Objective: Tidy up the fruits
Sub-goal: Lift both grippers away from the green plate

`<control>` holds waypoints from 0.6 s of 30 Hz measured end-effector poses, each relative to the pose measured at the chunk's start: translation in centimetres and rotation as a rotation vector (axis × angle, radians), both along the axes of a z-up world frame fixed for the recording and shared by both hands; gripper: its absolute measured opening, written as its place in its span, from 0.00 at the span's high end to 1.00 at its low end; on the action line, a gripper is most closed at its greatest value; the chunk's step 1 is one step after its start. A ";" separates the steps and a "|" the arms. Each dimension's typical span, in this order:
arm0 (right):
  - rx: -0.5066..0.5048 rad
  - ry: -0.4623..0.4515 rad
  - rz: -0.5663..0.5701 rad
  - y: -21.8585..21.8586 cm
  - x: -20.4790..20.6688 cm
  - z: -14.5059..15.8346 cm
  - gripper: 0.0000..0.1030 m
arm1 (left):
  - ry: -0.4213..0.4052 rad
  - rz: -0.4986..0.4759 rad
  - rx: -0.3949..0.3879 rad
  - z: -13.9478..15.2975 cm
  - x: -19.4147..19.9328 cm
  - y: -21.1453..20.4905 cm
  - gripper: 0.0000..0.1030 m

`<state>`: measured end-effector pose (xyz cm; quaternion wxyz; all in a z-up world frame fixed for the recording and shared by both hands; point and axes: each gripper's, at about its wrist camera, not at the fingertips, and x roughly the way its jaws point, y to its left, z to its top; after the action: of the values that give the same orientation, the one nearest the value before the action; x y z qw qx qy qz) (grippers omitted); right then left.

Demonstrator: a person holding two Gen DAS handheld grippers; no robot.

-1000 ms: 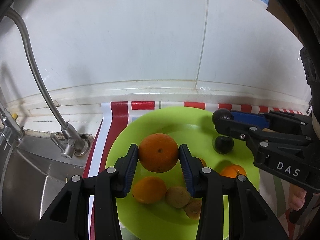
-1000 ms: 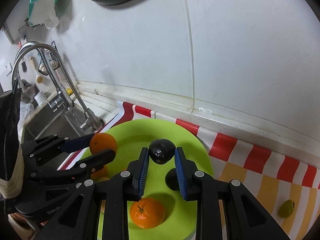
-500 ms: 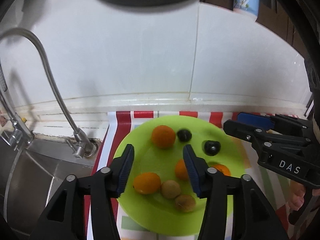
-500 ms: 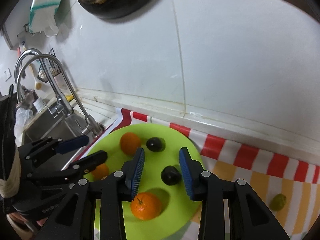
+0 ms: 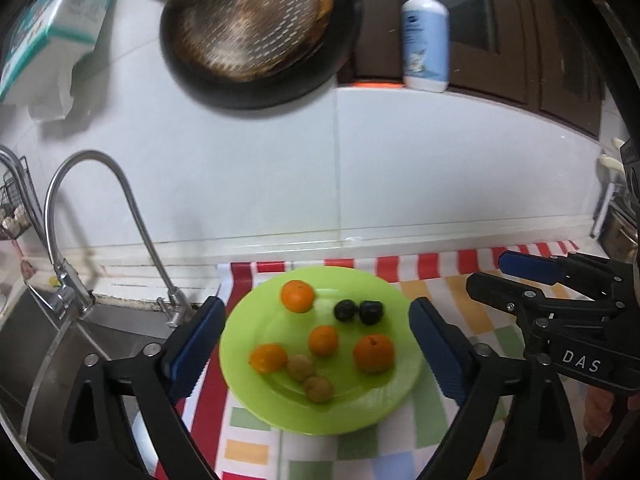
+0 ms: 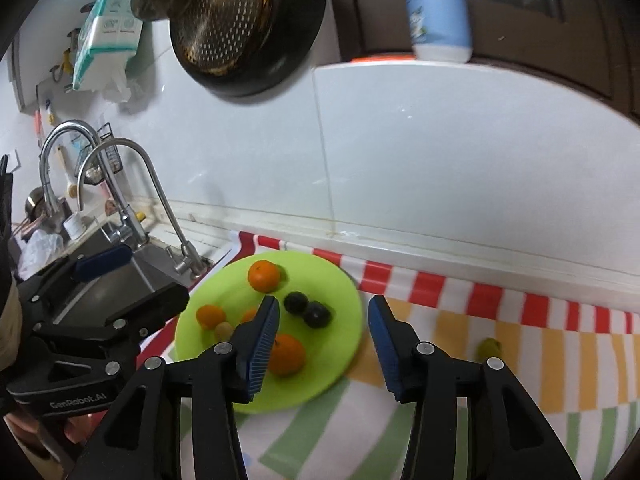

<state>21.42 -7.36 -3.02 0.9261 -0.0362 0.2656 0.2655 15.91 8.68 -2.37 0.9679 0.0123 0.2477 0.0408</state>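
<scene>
A lime green plate (image 5: 344,412) (image 6: 324,384) lies on a striped cloth and holds several oranges, two dark plums (image 5: 359,311) (image 6: 307,309) and two small brown-green fruits (image 5: 309,378). The orange (image 5: 297,295) (image 6: 263,276) lies at the plate's far side. My left gripper (image 5: 316,346) is open and empty, raised above the plate. My right gripper (image 6: 323,338) is open and empty, raised over the plate's right part. A small green fruit (image 6: 489,347) lies on the cloth to the right, off the plate.
A sink with curved taps (image 5: 132,216) (image 6: 160,200) is left of the plate. A white tiled wall stands behind. A colander and dark pan (image 5: 256,28) hang above, and a soap bottle (image 5: 425,32) stands on a ledge. The striped cloth (image 6: 520,344) extends right.
Both grippers let go of their fruits, the left an orange and the right a dark plum, onto the plate. Both then opened wider and pulled back and up.
</scene>
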 end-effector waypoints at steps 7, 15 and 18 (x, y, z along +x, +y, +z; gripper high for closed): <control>0.003 -0.028 -0.088 -4.1 -3.0 0.7 0.47 | -0.041 -0.053 -0.005 0.8 -1.9 -3.5 0.01; -0.002 -0.066 -0.213 -8.4 -5.3 1.2 0.46 | -0.089 -0.149 0.009 1.8 -2.3 -7.2 0.01; 0.000 -0.071 -0.257 -9.7 -5.8 1.1 0.46 | -0.110 -0.187 0.038 1.8 -2.1 -8.5 0.01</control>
<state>15.66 -17.11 -1.93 0.9612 -0.0113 0.2352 0.1434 13.81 0.21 -0.53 0.9792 0.0513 0.1912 -0.0443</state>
